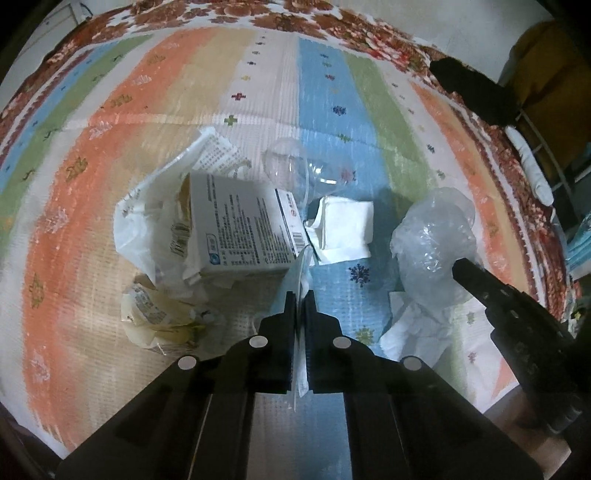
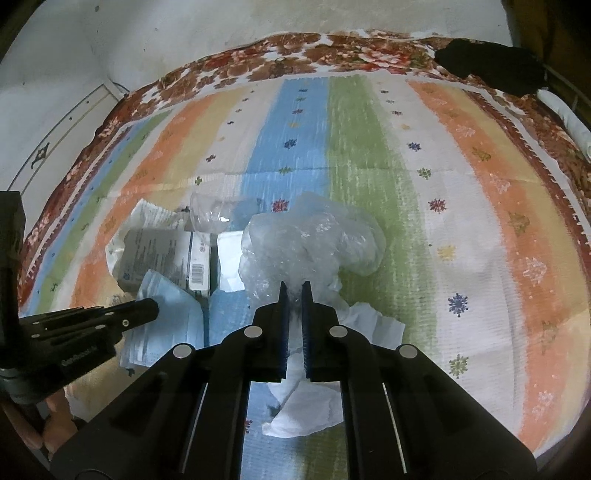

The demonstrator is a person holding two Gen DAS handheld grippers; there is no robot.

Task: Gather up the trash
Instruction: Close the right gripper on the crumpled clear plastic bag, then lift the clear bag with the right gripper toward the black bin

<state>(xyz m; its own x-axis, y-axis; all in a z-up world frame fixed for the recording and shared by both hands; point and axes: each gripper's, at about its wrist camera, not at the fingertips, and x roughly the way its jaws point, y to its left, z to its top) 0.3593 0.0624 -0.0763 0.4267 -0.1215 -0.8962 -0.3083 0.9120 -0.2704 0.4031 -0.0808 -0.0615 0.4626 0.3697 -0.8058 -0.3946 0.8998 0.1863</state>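
Note:
My left gripper [image 1: 300,295] is shut on a light blue face mask [image 1: 300,273], seen edge-on; the mask shows flat in the right wrist view [image 2: 170,314]. My right gripper [image 2: 294,286] is shut on a crumpled clear plastic bag [image 2: 310,243], which also shows in the left wrist view [image 1: 432,243]. On the striped cloth lie a white printed carton [image 1: 240,232], a white plastic bag [image 1: 147,221], a folded white tissue [image 1: 343,229], a clear plastic shell [image 1: 295,166], a yellowish wrapper [image 1: 159,317] and crumpled white paper [image 2: 306,402].
The striped cloth [image 2: 480,221] covers a table with a floral border [image 2: 295,51]. A black object [image 2: 491,66] lies at the far right corner. A white wall [image 2: 184,33] stands behind. A yellow item [image 1: 546,74] is beyond the right edge.

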